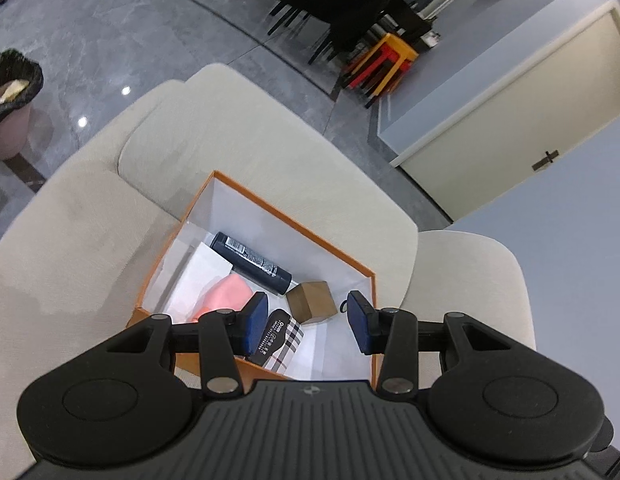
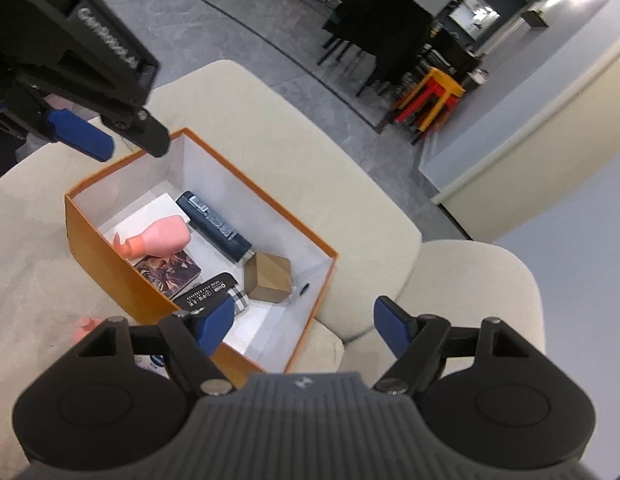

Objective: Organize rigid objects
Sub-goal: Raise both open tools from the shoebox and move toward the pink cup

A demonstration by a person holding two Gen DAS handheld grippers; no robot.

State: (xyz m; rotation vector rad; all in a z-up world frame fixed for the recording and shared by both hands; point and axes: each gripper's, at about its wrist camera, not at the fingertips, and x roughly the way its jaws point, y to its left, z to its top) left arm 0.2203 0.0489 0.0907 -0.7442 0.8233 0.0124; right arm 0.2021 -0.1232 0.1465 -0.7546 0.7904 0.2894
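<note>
Left wrist: orange box (image 1: 270,204) on beige sofa (image 1: 238,120), grey floor (image 1: 110,32)

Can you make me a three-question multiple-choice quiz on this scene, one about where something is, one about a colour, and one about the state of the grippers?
1. Where does the brown cube lie?
A. Inside the box, beside the dark bottle
B. On the sofa cushion outside the box
C. On the floor

2. What colour is the outside of the box?
A. Blue
B. Orange
C. Green

3. What state is the right gripper in?
A. Shut on the cube
B. Shut on the bottle
C. Open and holding nothing

Answers:
1. A, the cube rests on the white box floor next to the end of the dark bottle.
2. B, its outer walls are orange with a white interior.
3. C, its blue pads stand wide apart with nothing between them; the left gripper is also open.
</note>
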